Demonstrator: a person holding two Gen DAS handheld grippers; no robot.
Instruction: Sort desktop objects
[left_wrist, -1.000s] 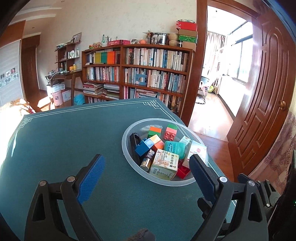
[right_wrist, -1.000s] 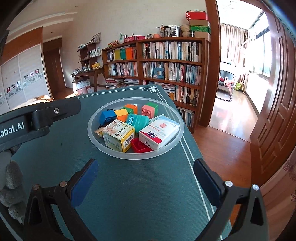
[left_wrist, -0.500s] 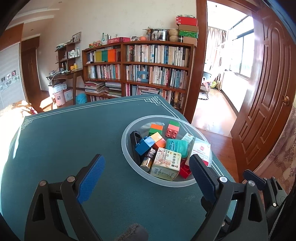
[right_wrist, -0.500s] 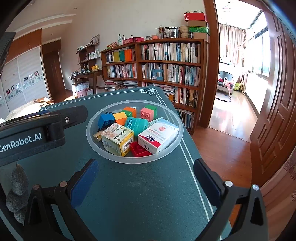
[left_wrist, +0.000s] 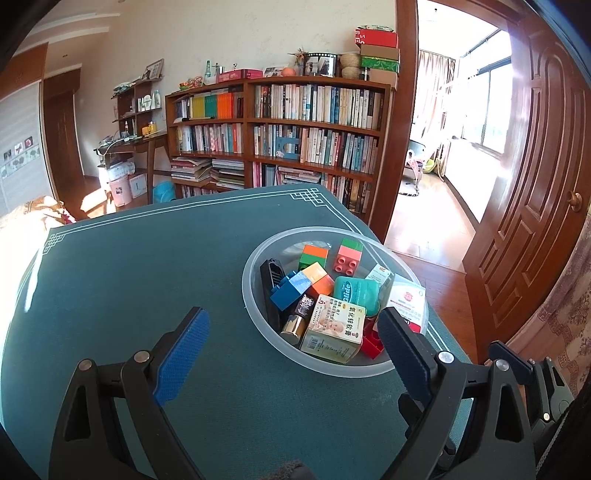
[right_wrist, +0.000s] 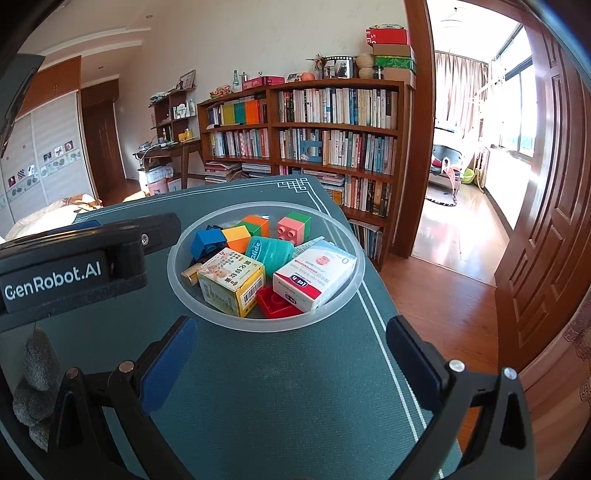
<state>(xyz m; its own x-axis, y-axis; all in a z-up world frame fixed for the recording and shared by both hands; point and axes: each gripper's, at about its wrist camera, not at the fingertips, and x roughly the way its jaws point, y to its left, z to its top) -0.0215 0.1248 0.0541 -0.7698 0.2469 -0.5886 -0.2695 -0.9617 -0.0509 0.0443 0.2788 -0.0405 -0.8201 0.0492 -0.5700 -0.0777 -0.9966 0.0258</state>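
Observation:
A clear plastic bowl (left_wrist: 255, 306) (right_wrist: 173, 273) stands near the right edge of the green table mat (left_wrist: 129, 266). It holds toy bricks, a yellow medicine box (left_wrist: 334, 328) (right_wrist: 231, 282), a white and red box (right_wrist: 314, 275) (left_wrist: 406, 301), a teal floss case (left_wrist: 356, 293) (right_wrist: 267, 253), a black item (left_wrist: 269, 284) and a small gold-capped tube (left_wrist: 295, 325). My left gripper (left_wrist: 293, 334) is open and empty, just short of the bowl. My right gripper (right_wrist: 290, 341) is open and empty in front of the bowl. The left gripper's body (right_wrist: 74, 266) shows left of the bowl.
The table's right edge (right_wrist: 380, 295) drops to a wooden floor. A full bookcase (left_wrist: 280, 136) stands behind the table, an open doorway (left_wrist: 443, 155) and a wooden door (left_wrist: 535, 192) to the right. Bare mat lies left of the bowl.
Both grippers have edged a little closer to the bowl, which now looks slightly larger. Both stay open and empty.

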